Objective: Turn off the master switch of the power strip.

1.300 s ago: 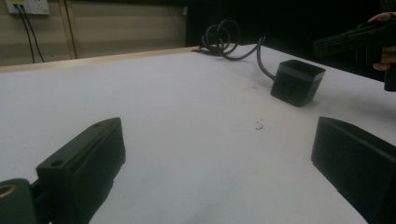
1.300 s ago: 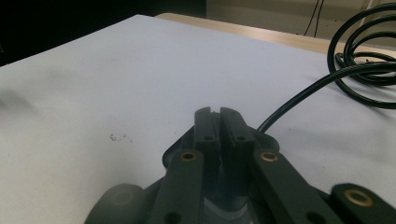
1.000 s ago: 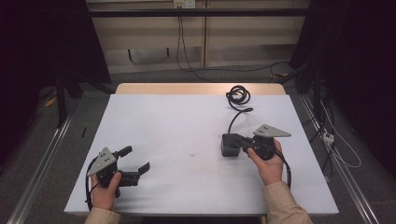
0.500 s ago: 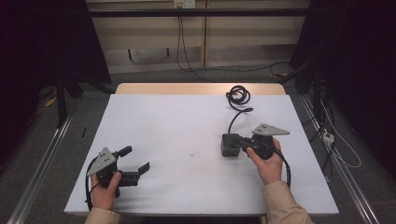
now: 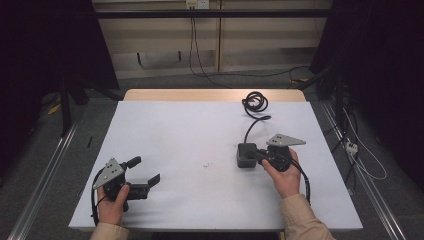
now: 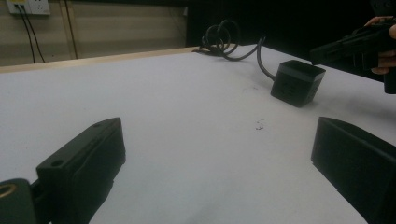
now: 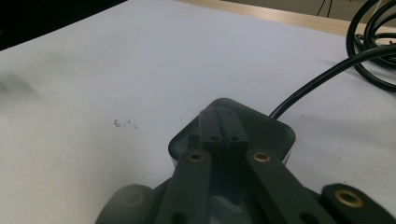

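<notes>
1. Here, in the high view, a black box [image 5: 246,155] sits on the white table [image 5: 190,130], right of its middle. A cable [image 5: 254,120] runs from the box to a coil [image 5: 255,101] near the table's far edge. The right gripper [image 5: 260,156], held by the right hand [image 5: 285,175], has its tips at the box's right side. The left gripper [image 5: 145,175], in the left hand [image 5: 112,202], lies well apart from the box, near the table's front left, jaws spread.
2. In the left gripper view, the 2 jaws stand wide apart with nothing between them; the box [image 6: 297,82] lies beyond, with small dark specks [image 6: 259,125] on the table before it, and the right gripper [image 6: 355,46] just right of the box.
3. In the right gripper view, the jaws are pressed together over the box [image 7: 243,133]; whether they touch it I cannot tell. The cable [image 7: 327,77] leaves the box's far side.
</notes>
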Tool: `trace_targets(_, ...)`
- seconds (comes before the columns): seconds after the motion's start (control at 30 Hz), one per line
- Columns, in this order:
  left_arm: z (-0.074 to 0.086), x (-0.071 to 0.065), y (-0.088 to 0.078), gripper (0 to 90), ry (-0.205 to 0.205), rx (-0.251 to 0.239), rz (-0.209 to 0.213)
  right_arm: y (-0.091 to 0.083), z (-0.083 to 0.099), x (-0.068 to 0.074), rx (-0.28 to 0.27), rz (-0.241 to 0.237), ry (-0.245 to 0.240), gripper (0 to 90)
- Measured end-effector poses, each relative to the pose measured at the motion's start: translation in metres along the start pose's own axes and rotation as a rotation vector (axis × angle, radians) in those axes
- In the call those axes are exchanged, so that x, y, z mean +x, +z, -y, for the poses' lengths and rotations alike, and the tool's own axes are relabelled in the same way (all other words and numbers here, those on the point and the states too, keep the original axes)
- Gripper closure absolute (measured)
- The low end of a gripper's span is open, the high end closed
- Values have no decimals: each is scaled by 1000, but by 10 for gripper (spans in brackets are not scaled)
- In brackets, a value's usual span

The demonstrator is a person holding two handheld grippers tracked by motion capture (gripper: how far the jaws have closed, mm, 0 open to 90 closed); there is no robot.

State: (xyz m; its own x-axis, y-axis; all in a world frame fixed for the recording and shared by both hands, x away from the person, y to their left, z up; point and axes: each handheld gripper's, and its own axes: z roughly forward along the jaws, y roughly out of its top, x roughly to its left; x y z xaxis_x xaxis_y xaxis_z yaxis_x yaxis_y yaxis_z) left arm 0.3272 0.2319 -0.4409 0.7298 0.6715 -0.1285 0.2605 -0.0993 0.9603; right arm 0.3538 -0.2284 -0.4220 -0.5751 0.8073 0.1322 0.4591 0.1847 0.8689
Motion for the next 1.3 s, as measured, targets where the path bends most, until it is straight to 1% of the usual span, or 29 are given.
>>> trace_targets(0.67,0,0,0,25,0,-2,0,3,3,0,11,11,-19,900)
trace_targets(0.73,0,0,0,25,-1,-4,1,4,3,0,11,11,-15,900)
trace_targets(0.83,0,0,0,25,0,-4,2,4,3,1,11,15,-28,900)
trace_targets(0.97,0,0,0,25,0,-1,-1,4,3,1,11,16,-28,900)
trace_targets(1.1,1,-1,0,25,-2,-6,0,4,5,1,4,14,-18,900)
trace_targets(1.3,1,-1,0,25,-5,-6,-2,4,5,3,8,27,-48,900)
